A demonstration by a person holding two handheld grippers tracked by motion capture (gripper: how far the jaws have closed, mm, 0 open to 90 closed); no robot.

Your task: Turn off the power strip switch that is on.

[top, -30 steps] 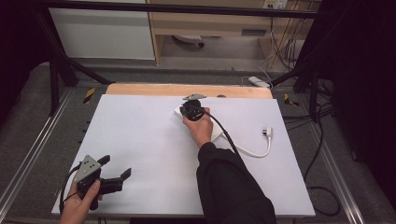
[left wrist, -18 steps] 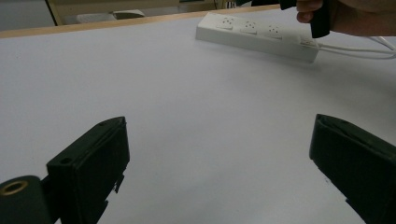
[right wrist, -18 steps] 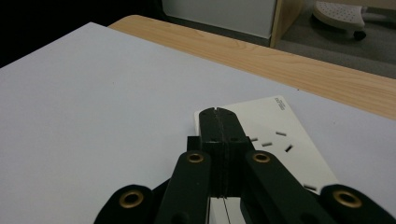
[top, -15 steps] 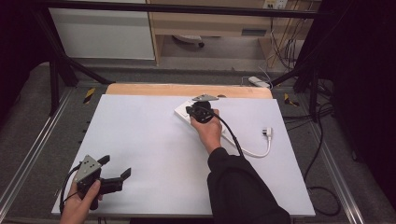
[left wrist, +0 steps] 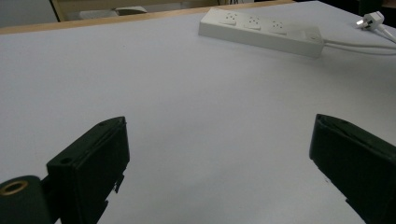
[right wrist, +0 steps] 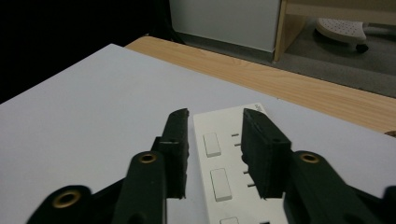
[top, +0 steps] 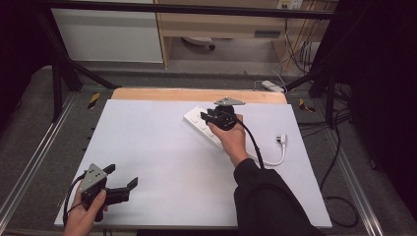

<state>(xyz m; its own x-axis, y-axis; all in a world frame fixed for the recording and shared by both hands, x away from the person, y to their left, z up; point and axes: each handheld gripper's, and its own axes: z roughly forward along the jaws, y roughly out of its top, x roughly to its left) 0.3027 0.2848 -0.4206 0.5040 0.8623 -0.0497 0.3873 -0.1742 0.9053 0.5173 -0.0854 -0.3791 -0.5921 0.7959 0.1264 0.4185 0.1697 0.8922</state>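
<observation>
Power strip (top: 204,127) lies flat on the white counter (top: 157,147), toward the far edge and a little right of centre, set at a diagonal. Its far end points toward the wooden strip (top: 162,94) along the back of the counter. Its cable (top: 275,160) runs from the near end, loops toward the right, and ends in a white plug (top: 281,139) lying on the counter just right of the strip.

Right gripper (top: 212,116) hovers over the middle of the strip, pointing toward its far end. Its jaws have just been opening and now stand partly apart. In the right gripper view the gripper (right wrist: 215,135) frames the strip (right wrist: 233,154) below: rocker switches and socket slots show in the gap between the jaws. The pads press on nothing; the gripper appears to be clear above the strip, though contact is hard to judge from this angle.

Left gripper (top: 120,178) is well away from the strip, at the near-left corner of the counter, held low in the person's hand. Its jaws stand wide apart with nothing between them. In the left gripper view the gripper (left wrist: 219,158) looks across bare counter toward the strip (left wrist: 261,31), which lies far off with the plug (left wrist: 372,19) beyond its right end.
</observation>
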